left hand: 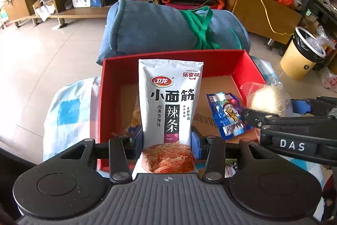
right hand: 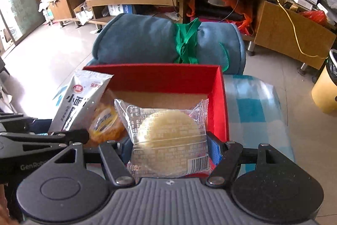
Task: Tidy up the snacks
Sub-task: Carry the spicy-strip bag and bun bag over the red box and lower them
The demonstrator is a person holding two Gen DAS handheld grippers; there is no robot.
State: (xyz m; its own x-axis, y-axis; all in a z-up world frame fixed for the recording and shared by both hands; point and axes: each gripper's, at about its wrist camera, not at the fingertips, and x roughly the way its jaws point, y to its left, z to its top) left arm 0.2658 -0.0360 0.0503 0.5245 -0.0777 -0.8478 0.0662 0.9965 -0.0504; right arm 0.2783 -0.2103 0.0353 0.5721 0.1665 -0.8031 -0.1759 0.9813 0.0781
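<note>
1. The left gripper [left hand: 167, 138] has its jaws clamped on the lower part of a white latiao snack pouch [left hand: 169, 98], blue pads pressing both side edges; the pouch stands upright over the near-left part of the red box [left hand: 168, 62]
2. The right gripper [right hand: 169, 146] has its jaws partly apart and closed on a clear-wrapped round pastry [right hand: 168, 134], held above the box's near-right corner, close to the right wall
3. Inside the box, an orange-wrapped cake [right hand: 105, 121] lies near the left side and a blue snack packet [left hand: 228, 115] lies toward the right; the brown floor at the back is bare
4. The two grippers sit close side by side, the right one's finger [left hand: 254, 118] reaching over the blue packet
5. The box rests on a blue-and-white checked cloth [right hand: 252, 107], with a rolled blue blanket [left hand: 151, 28] just behind its far wall; open tiled floor [left hand: 42, 52] spreads to the left
</note>
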